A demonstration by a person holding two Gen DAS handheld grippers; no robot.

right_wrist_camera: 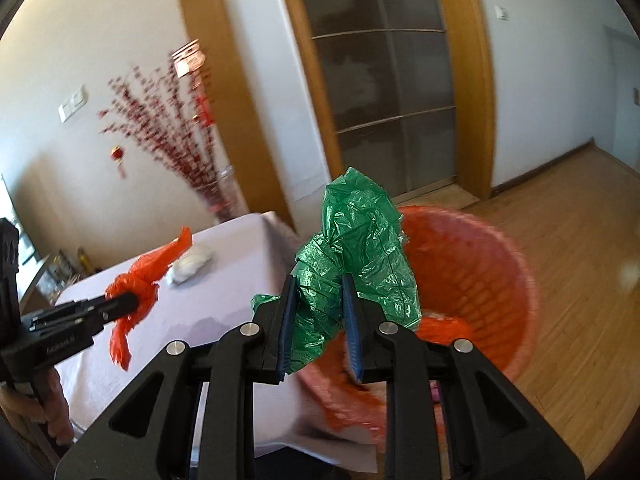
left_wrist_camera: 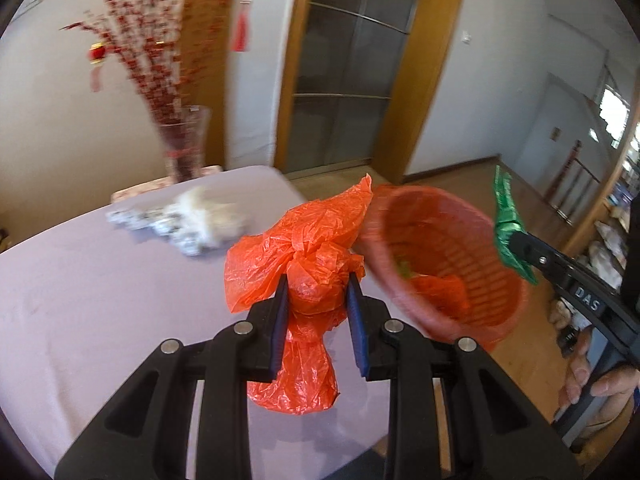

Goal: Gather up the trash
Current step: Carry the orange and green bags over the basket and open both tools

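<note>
My left gripper is shut on a crumpled orange plastic bag and holds it above the table, left of the red basket. It also shows in the right wrist view. My right gripper is shut on a crumpled green plastic bag and holds it at the near rim of the red basket. The green bag also shows in the left wrist view, at the basket's right rim. Orange and green scraps lie inside the basket.
A table with a pale lilac cloth holds a white crumpled wad and patterned paper. A glass vase with red branches stands at its far edge. Wooden floor lies to the right.
</note>
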